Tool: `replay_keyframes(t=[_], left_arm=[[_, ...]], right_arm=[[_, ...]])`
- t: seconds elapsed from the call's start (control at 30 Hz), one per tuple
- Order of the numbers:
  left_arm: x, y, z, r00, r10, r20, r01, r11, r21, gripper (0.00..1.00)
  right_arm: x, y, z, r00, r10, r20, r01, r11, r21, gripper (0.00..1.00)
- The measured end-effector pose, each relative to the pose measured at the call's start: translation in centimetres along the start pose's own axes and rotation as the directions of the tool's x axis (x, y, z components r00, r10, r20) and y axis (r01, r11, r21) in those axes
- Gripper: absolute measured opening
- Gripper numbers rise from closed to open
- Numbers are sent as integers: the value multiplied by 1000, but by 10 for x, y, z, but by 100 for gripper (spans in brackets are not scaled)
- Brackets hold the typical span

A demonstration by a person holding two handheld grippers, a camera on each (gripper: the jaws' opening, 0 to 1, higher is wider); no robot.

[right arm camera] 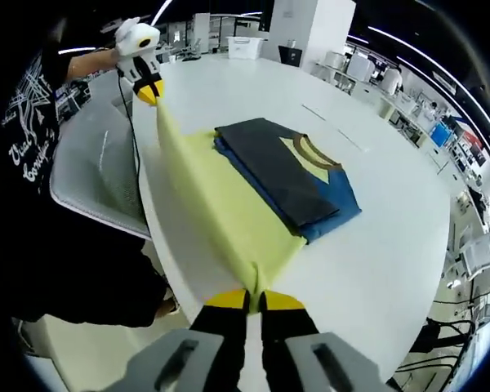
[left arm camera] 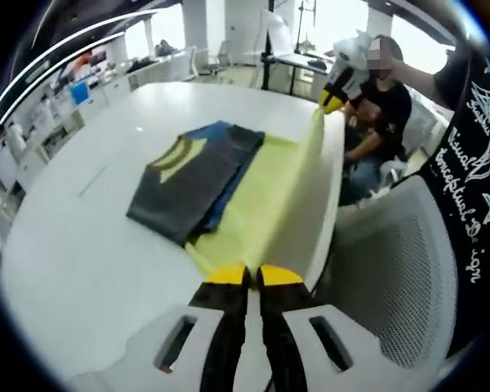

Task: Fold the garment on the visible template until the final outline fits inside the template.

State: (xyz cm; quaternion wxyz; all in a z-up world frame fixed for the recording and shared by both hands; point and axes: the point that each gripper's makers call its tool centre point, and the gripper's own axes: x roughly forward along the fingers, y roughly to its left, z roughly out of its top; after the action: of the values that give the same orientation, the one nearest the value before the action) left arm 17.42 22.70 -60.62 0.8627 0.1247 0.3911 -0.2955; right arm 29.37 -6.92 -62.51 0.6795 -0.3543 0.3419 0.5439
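Your left hand-held gripper pinches the yellow template at bottom centre; your right hand-held gripper clamps its other corner. Beyond, mid-frame, the folded garment lies on the template, atop the counter.

Dark grey and blue garment with yellow collar, pale yellow template, white table.

Your left tool rises from the bottom centre of the left gripper view: two black jaws tipped with yellow pads, set on a white body with slotted openings. Your right tool at the bottom centre of the right gripper view looks the same, on a grey slotted body. Your shirt is black with white script and star prints.
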Motion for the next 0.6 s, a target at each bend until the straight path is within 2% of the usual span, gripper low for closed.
replay_keyframes(t=[0.23, 0.6], left_arm=[[3, 26, 17, 998, 50, 25, -51, 998, 35, 1], [7, 67, 40, 990, 126, 55, -128, 991, 37, 1]], right_arm=[[1, -26, 19, 998, -52, 34, 52, 999, 1, 0], [5, -63, 48, 992, -102, 67, 104, 994, -19, 0]])
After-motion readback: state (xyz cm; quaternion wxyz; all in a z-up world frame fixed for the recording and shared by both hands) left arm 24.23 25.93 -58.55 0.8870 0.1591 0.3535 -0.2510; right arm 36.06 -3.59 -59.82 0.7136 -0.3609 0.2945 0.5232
